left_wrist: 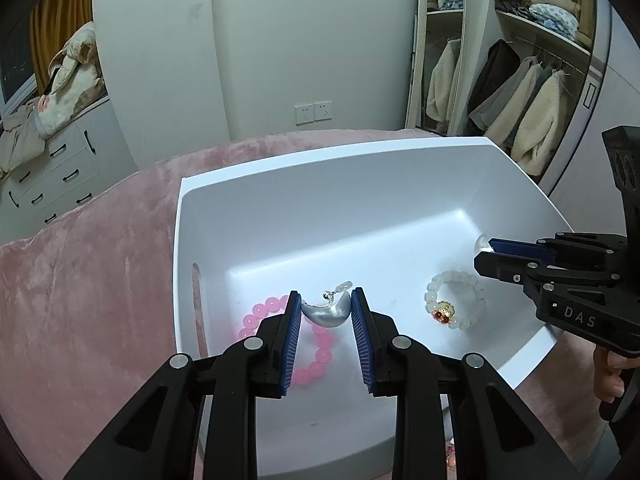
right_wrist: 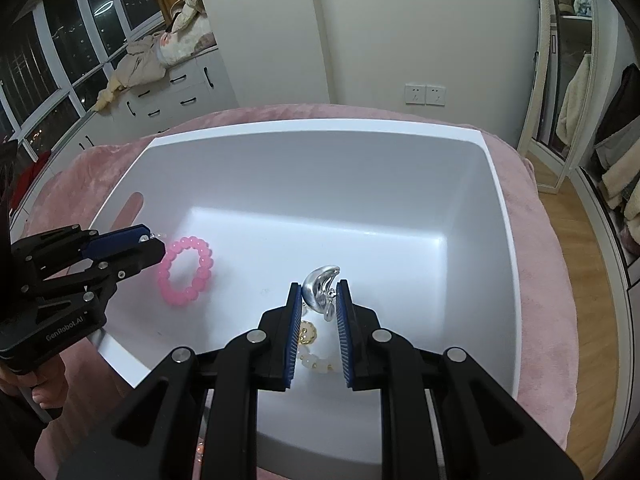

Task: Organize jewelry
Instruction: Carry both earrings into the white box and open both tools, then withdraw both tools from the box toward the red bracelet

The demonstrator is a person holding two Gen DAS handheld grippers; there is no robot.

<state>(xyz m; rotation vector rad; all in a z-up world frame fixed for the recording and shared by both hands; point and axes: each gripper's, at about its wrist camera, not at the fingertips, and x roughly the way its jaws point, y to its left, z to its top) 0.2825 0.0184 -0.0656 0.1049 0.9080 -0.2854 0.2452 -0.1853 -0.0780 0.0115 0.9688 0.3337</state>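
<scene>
Left gripper (left_wrist: 326, 308) pinches a silver crescent earring (left_wrist: 328, 312) above the pink bead bracelet (left_wrist: 308, 344) inside the white bin (left_wrist: 320, 164). Right gripper (right_wrist: 318, 300) clamps a second silver earring (right_wrist: 320, 286) over the white bead bracelet (right_wrist: 316, 354), jaws nearly together. Risk: both holds look slight, on smooth curved metal; either piece could slip out and snag in the beads below.

White bin (left_wrist: 360, 184); pink bead bracelet (right_wrist: 186, 272); white bracelet (left_wrist: 454, 300) with red-gold charm; silver earrings (left_wrist: 328, 312); pink blanket (left_wrist: 88, 264).
</scene>
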